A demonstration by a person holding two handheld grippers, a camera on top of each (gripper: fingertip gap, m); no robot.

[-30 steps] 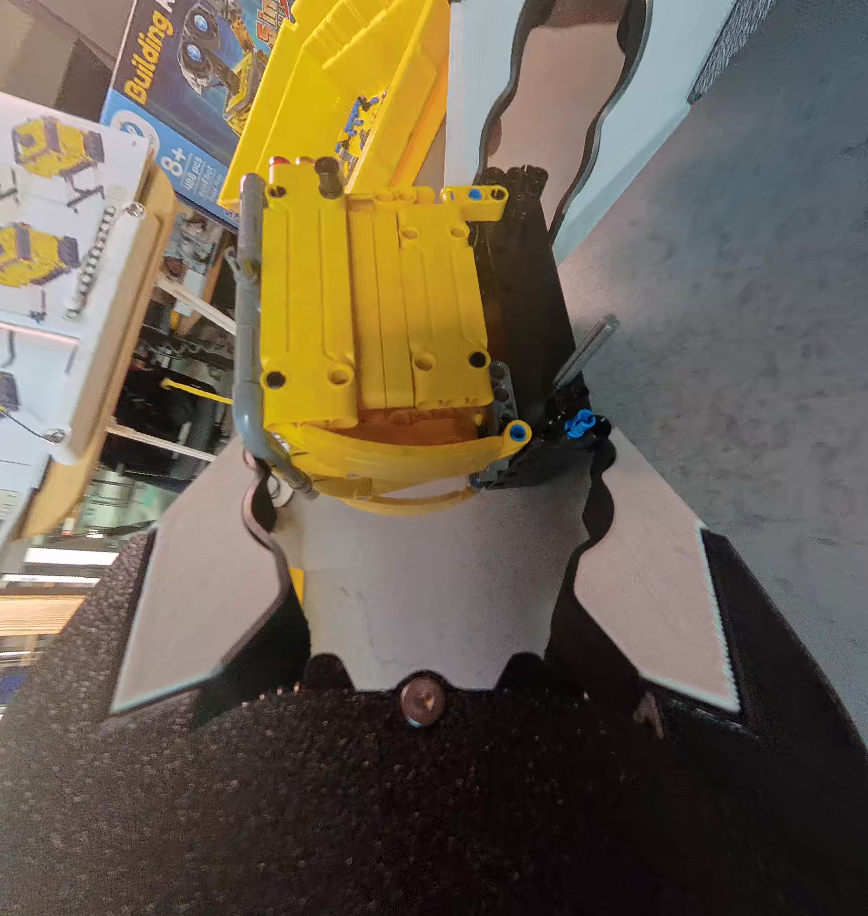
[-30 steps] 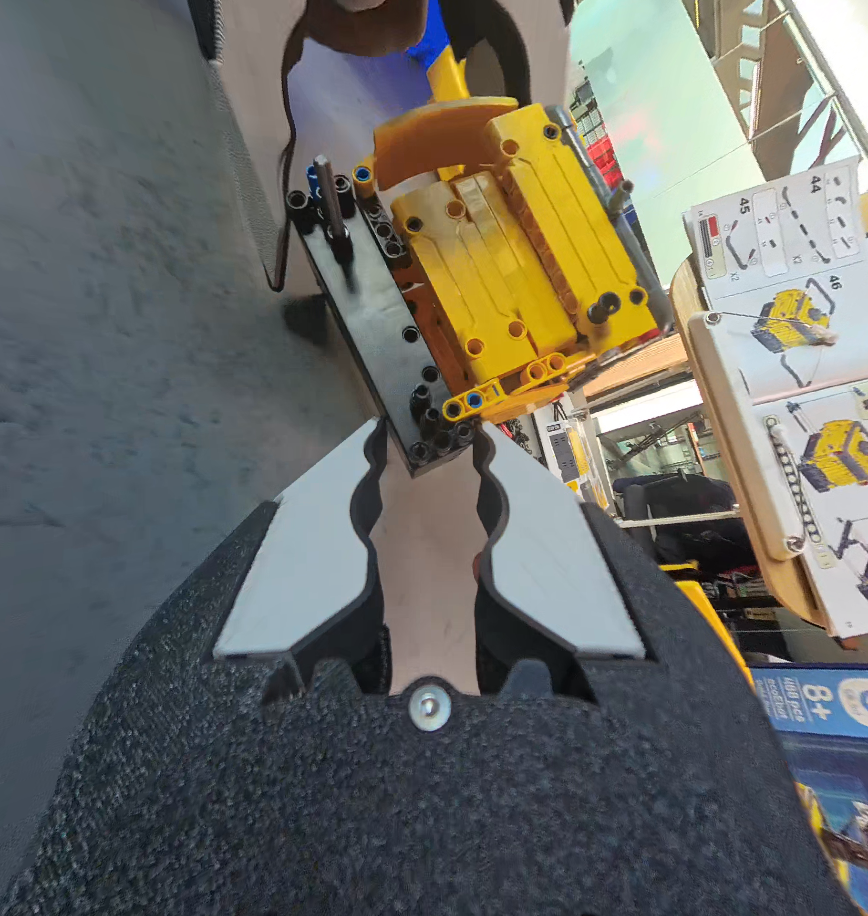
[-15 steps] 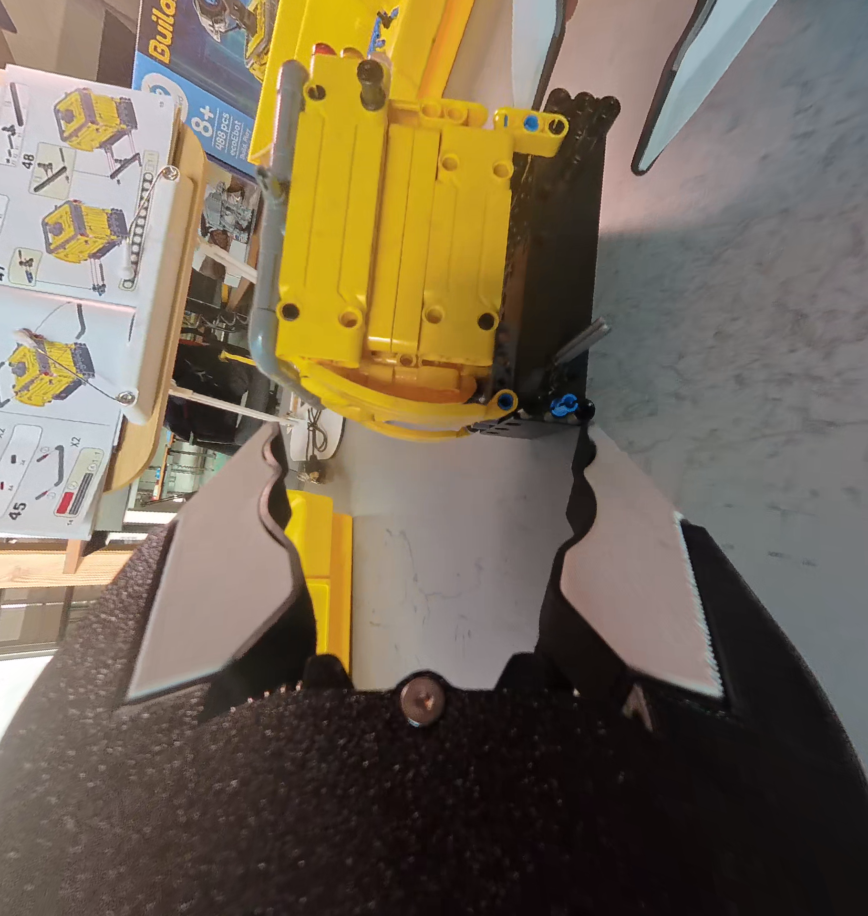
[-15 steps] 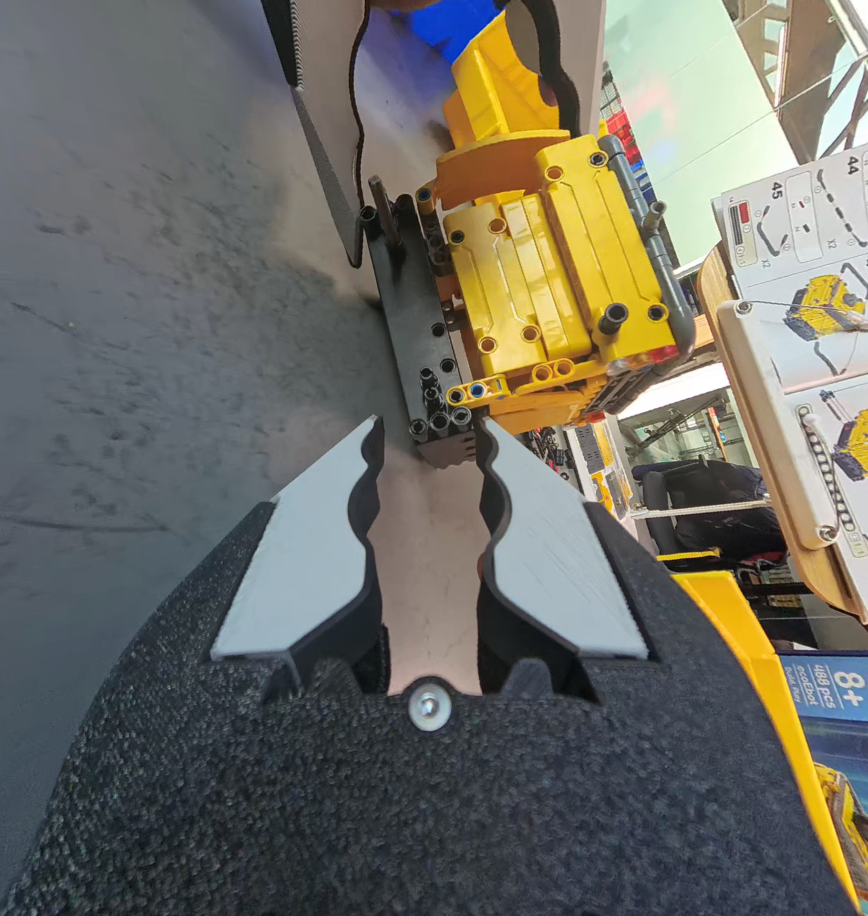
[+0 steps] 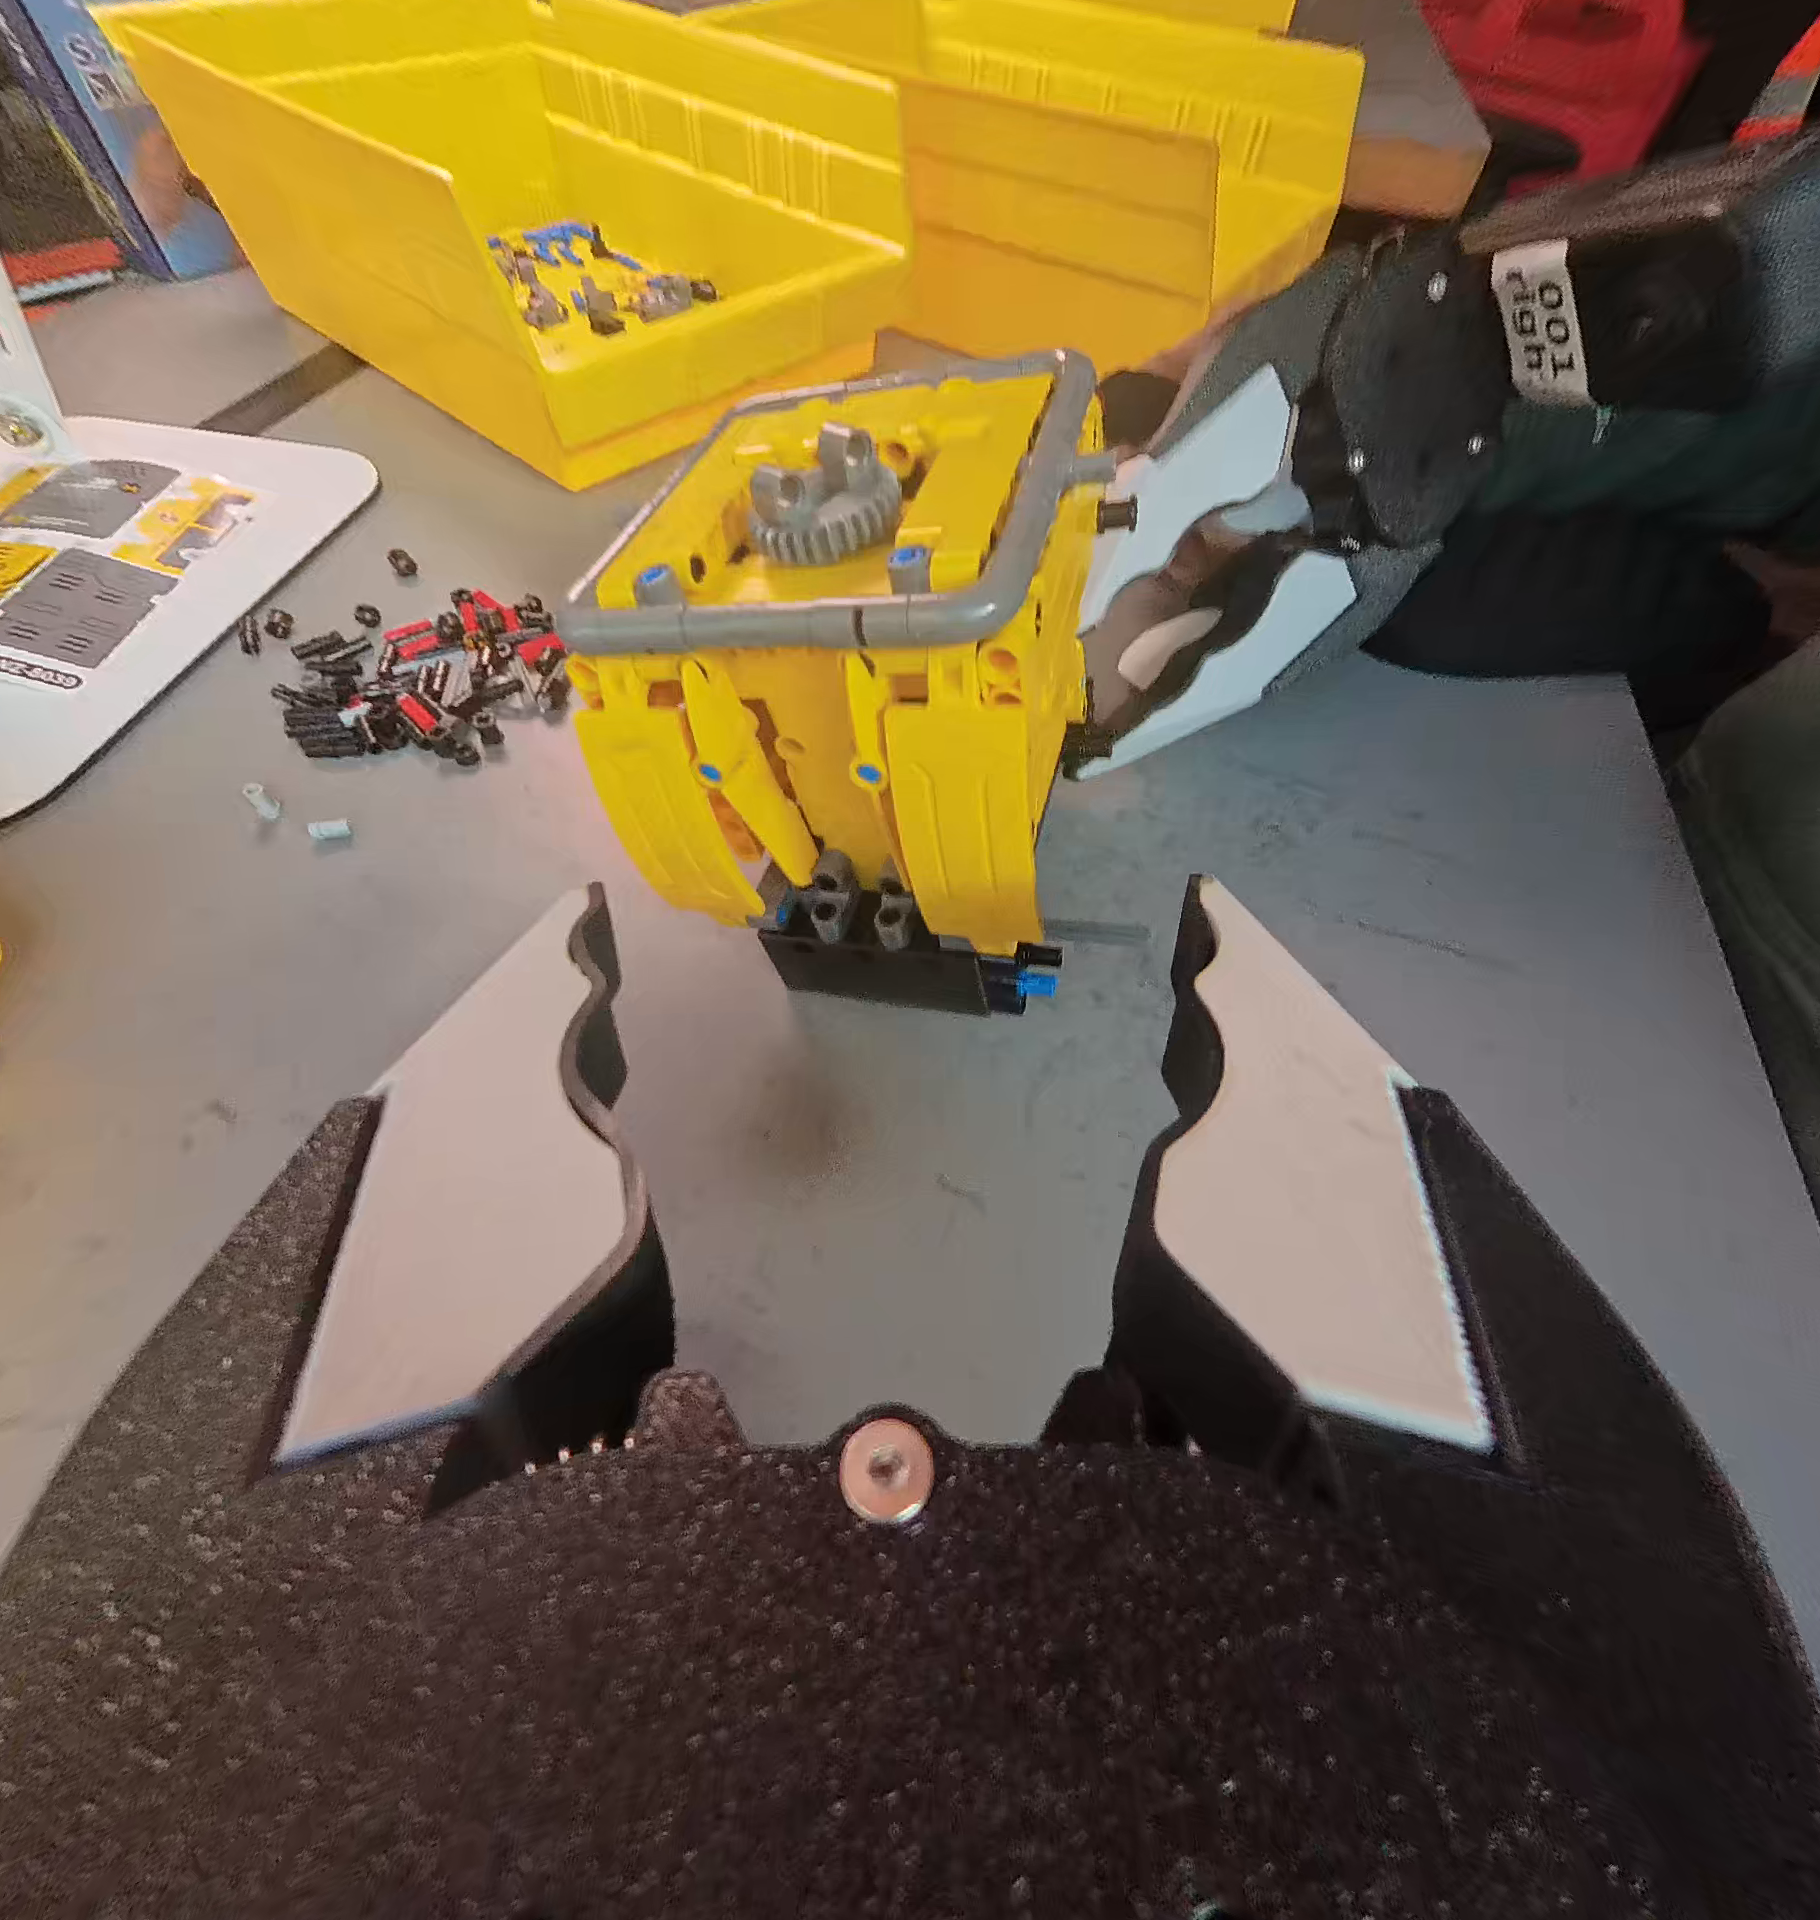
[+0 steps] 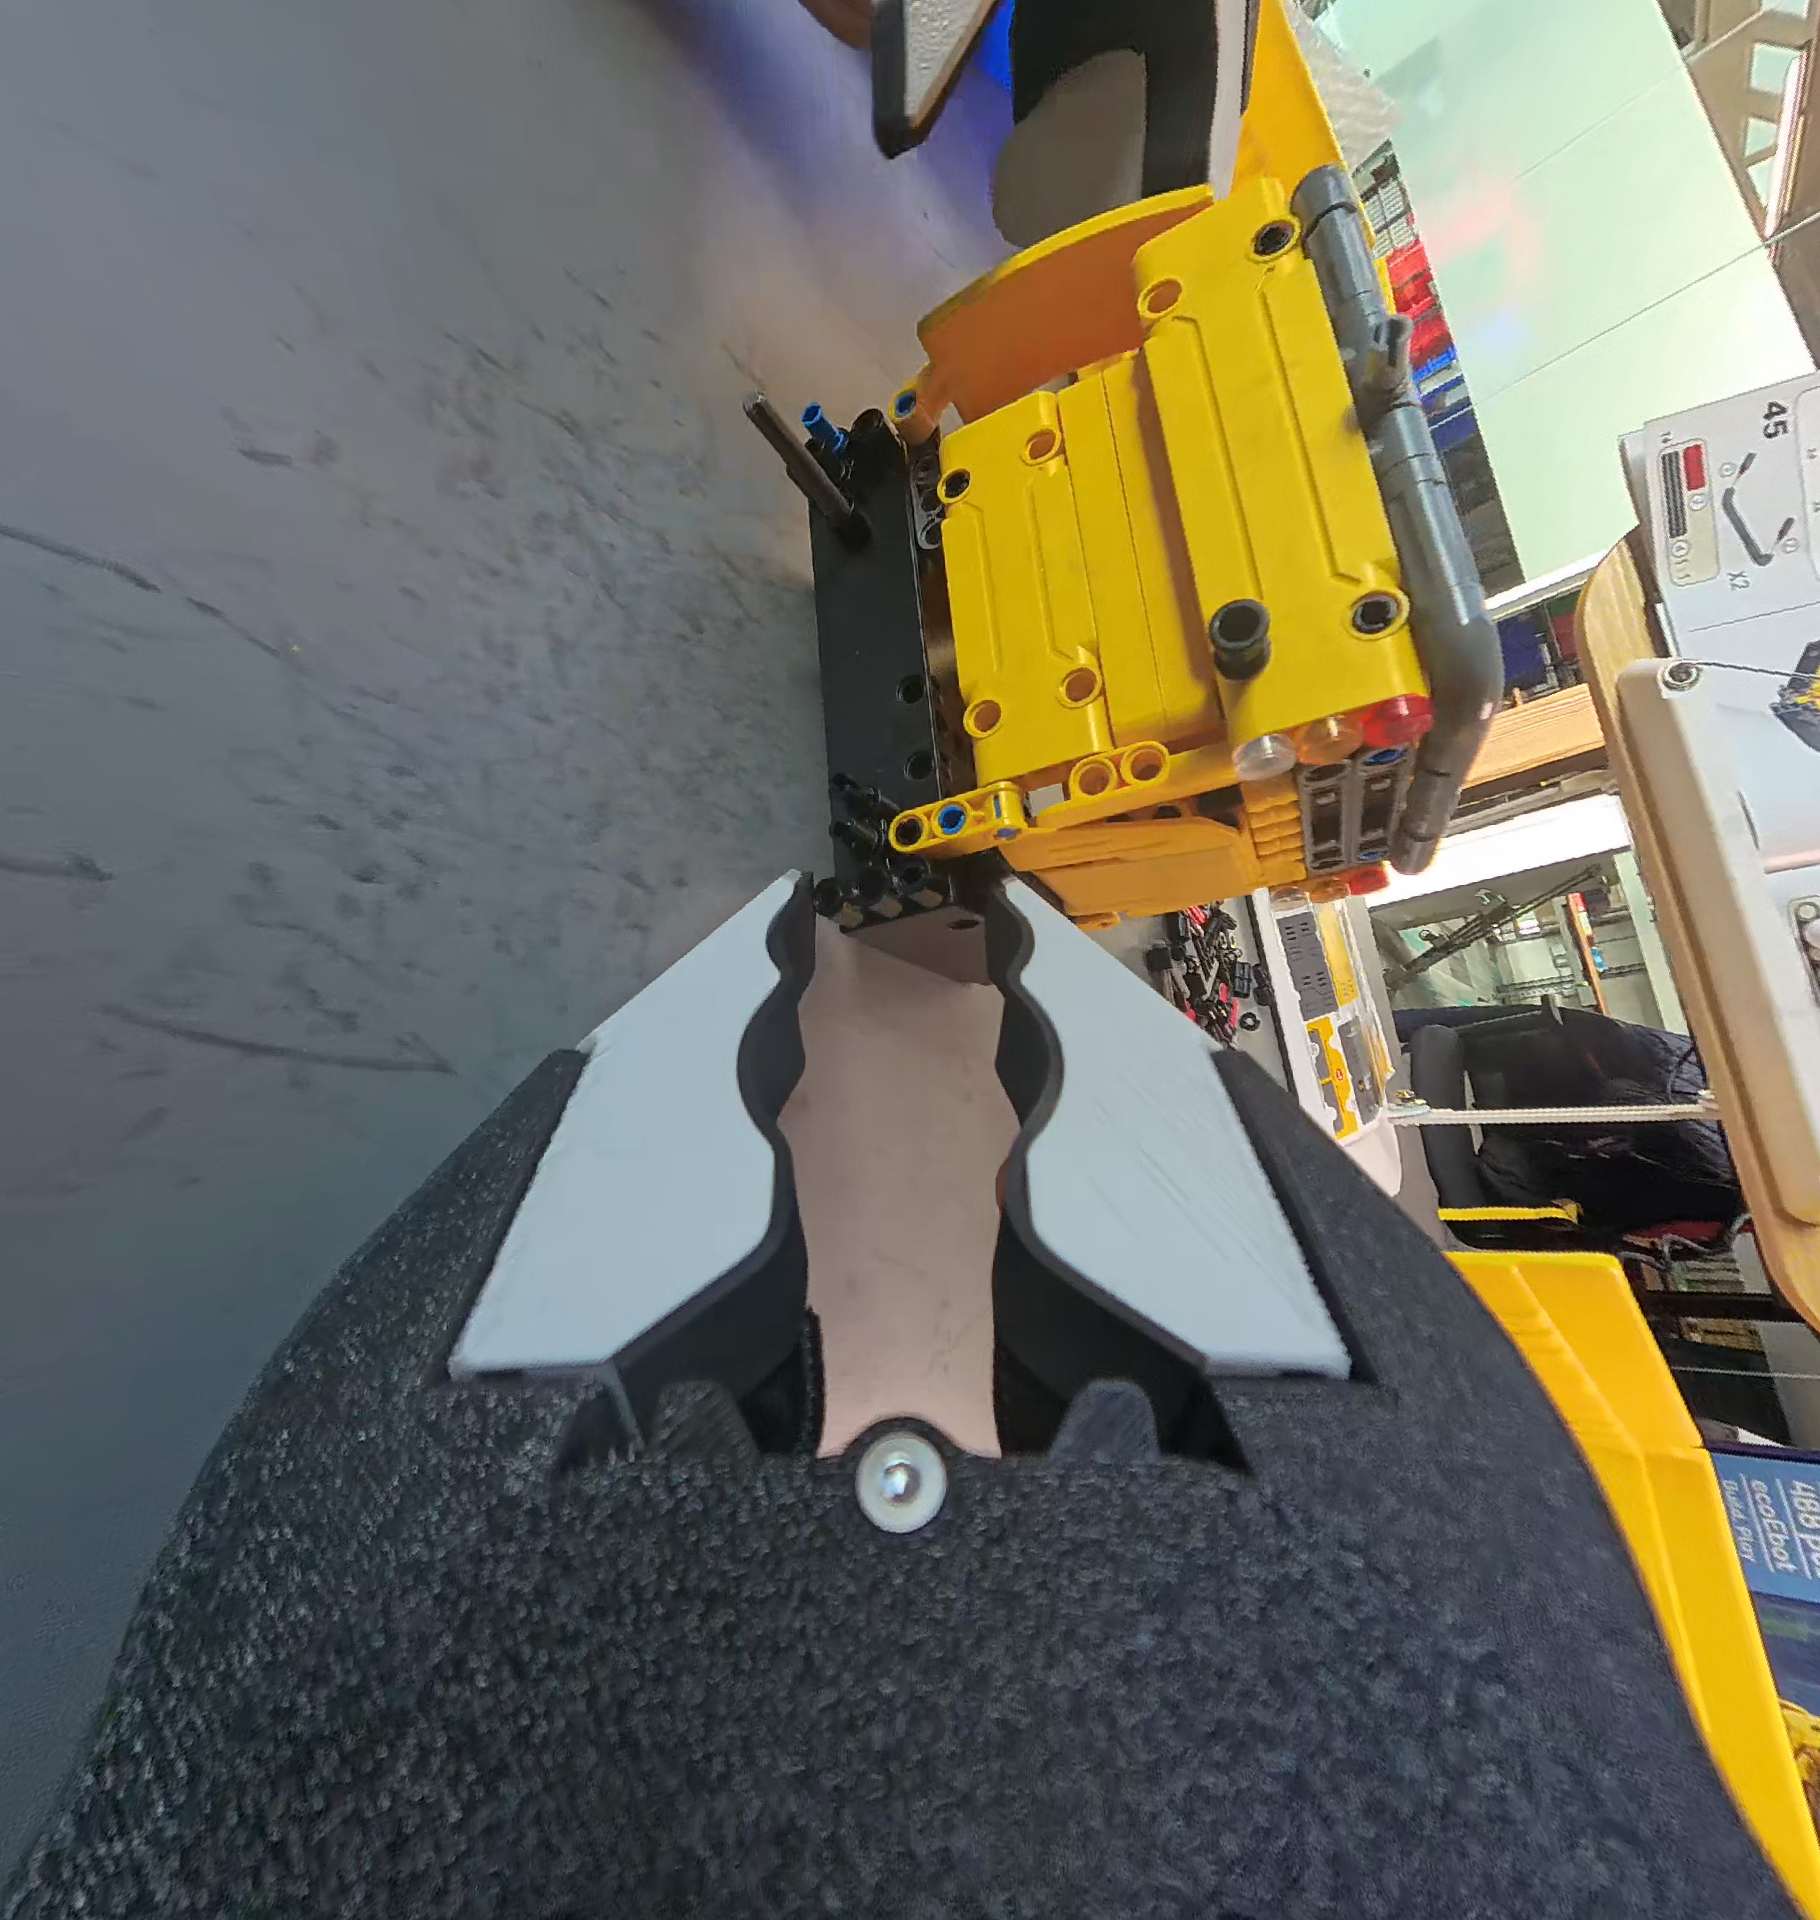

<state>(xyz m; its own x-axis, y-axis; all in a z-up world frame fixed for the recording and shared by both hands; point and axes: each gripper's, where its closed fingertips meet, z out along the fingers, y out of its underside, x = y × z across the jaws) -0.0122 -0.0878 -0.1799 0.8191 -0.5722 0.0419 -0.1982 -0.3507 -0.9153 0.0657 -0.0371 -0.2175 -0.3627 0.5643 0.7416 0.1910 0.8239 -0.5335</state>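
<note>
The left gripper (image 5: pixel 893 896) has its fingers (image 5: pixel 490 1195) spread wide and released, stopping just short of the yellow brick-built model (image 5: pixel 833 675) without touching it. A moment ago those fingers flanked the model's curved front while it was carried tipped on its side; now they have drawn back and the model stands upright. The right gripper (image 6: pixel 901 899) stays clenched on the end of the model's black base block (image 6: pixel 875 665), one finger (image 6: pixel 677 1143) on either side of it; from the left wrist view the same gripper (image 5: pixel 1197 592) reaches in at the model's far right flank. The base appears to rest on the grey bench (image 5: pixel 1301 883), though contact cannot be told for certain. On top sit a grey gear (image 5: pixel 823 509) and a grey tube rail (image 5: pixel 781 623) framing the roof; a thin dark axle (image 6: pixel 802 468) juts from the base. Near the model on its left lies a scatter of small black and red pins (image 5: pixel 418 686), beyond it open yellow parts bins (image 5: pixel 418 208). An instruction booklet (image 6: pixel 1758 499) is clipped to a wooden stand, a blue kit box (image 6: pixel 1789 1558) beside a bin. The bench top is scuffed and matt; shelving and bright windows lie behind.
</note>
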